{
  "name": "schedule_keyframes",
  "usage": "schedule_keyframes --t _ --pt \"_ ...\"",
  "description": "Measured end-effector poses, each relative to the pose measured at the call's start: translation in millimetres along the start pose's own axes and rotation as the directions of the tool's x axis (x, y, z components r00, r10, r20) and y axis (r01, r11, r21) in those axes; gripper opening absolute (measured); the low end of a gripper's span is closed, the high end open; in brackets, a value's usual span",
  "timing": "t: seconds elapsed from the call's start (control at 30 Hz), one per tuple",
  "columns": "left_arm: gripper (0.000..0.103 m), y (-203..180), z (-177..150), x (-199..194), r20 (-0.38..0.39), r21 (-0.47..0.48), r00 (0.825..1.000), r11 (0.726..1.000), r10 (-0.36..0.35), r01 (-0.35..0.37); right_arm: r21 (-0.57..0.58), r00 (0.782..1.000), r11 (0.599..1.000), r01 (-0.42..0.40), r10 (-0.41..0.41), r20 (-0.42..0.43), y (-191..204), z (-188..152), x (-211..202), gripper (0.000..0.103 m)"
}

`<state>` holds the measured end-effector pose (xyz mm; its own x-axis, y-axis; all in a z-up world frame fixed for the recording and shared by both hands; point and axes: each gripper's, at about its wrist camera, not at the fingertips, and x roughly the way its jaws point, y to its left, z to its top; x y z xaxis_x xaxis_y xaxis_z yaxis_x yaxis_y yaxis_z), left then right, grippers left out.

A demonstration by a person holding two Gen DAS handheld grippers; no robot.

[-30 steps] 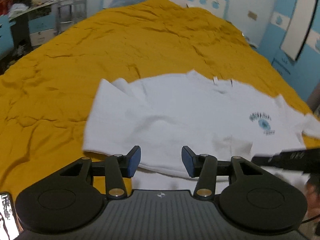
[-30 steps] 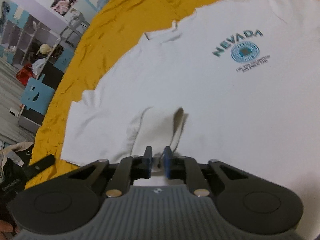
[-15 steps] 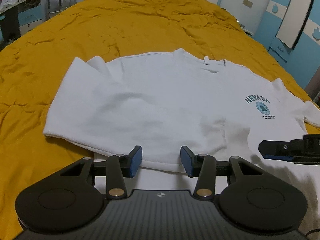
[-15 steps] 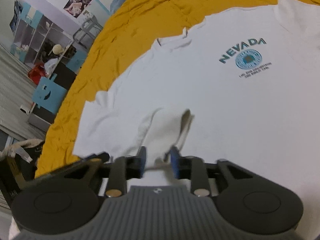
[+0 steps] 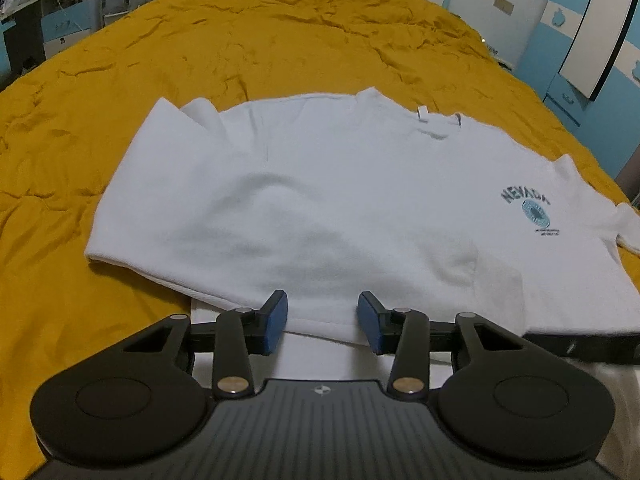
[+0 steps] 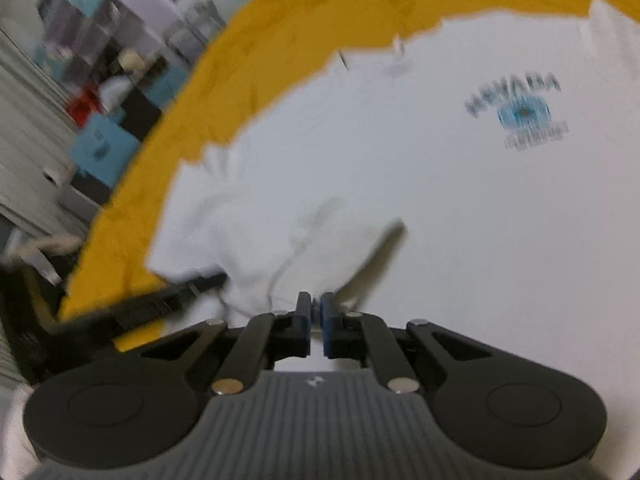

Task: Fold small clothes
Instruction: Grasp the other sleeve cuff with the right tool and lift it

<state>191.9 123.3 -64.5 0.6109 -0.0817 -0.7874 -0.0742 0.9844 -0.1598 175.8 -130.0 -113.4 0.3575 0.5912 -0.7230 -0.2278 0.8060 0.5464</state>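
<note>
T-shirt [image 5: 320,208], white with NEVADA print [image 5: 528,208], lies on the yellow bedspread [image 5: 280,40], bottom part folded up over the body. Right gripper [image 6: 316,312] is clamped on a raised pinch of hem fabric. Left gripper [image 5: 322,320] jaws are closing, the fold's edge lies between them, and the pads [image 5: 276,320] are not pressing it. The right view is motion-blurred.
</note>
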Motion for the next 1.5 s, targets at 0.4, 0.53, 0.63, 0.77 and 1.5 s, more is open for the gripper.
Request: schedule_keyframes --t 0.4,0.53,0.63,0.77,1.5 --pt "0.050 30.6 26.3 -49.1 0.079 0.010 0.992 0.995 0.096 -0.097 0.236 0.999 0.971 -0.036 0.038 -0.003 -40.3 13.9 18.3 0.032" --pt "0.050 54.8 34.7 -60.6 0.087 -0.025 0.985 0.989 0.149 -0.148 0.272 0.997 0.960 -0.073 0.074 0.007 -35.9 20.4 33.5 0.021" --pt "0.050 65.1 31.0 -55.5 0.047 -0.040 0.993 0.993 0.112 -0.110 0.234 0.998 0.970 -0.060 0.056 0.024 -21.7 33.7 32.4 0.005" --pt "0.053 67.3 18.1 -37.4 -0.031 -0.045 0.999 0.998 0.044 -0.045 0.073 0.991 0.995 -0.067 0.058 0.123 18.7 71.9 1.3 0.003" --pt "0.033 69.1 12.3 38.0 -0.006 -0.158 0.997 0.985 0.072 -0.072 -0.105 0.863 0.993 0.046 0.014 0.505 15.5 225.3 -140.4 0.002"
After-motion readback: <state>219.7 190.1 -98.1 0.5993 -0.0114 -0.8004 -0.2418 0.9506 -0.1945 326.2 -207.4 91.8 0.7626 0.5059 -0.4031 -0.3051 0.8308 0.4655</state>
